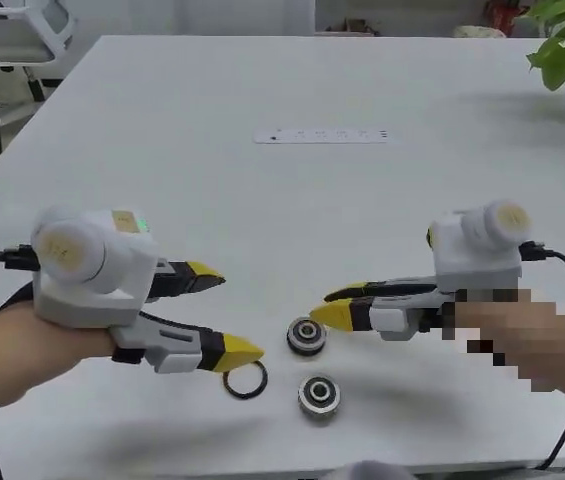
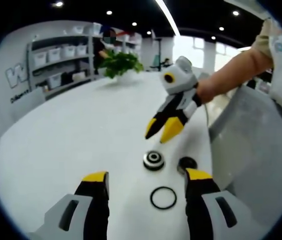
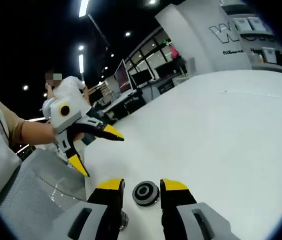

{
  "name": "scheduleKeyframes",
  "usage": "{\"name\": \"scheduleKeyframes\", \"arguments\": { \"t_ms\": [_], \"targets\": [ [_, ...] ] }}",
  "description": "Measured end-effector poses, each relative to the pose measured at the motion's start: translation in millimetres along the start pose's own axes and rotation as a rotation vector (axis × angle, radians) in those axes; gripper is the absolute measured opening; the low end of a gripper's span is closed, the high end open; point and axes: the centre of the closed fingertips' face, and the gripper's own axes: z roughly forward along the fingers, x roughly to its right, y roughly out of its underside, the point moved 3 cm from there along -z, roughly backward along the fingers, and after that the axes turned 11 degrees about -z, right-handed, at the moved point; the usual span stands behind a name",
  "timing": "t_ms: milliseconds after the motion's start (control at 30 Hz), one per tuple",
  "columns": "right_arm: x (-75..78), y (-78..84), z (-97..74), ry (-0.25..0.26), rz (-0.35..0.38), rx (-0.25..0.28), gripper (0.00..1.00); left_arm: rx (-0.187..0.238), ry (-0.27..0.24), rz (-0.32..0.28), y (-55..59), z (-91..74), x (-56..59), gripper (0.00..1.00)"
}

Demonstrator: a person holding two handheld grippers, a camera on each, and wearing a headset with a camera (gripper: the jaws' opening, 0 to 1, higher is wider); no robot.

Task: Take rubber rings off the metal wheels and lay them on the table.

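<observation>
**L gripper** (image 1: pixel 224 312): jaws wide apart, empty, poised over a loose rubber ring (image 1: pixel 246 380) that lies flat on the table (image 1: pixel 262 200); prob. one already pulled off.
**R gripper** (image 1: pixel 332 305): jaws slightly apart, holding nothing, aimed at the far wheel (image 1: pixel 306 336), likely next to be gripped.
**Near wheel** (image 1: pixel 319 396): just beside the ring.
**Ring:** thin, black, round. **Wheels:** small, silver w/ dark bands.
</observation>
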Motion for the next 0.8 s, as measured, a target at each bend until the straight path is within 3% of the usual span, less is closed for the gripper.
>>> {"name": "scheduleKeyframes", "arguments": {
  "t_ms": [333,600,800],
  "targets": [
    [11.5,18.4,-3.1,0.005,-0.142,-0.075,0.28,-0.024,0.025,0.008,-2.7,18.8,0.3,0.59],
    [9.3,28.3,2.6,-0.015,-0.223,-0.120,0.26,-0.044,0.043,0.013,-1.4,33.3,-0.6,0.56],
    [6.3,34.1,8.6,-0.031,-0.272,-0.150,0.25,-0.060,0.059,0.021,0.2,43.2,5.3,0.52]
  ]
}}
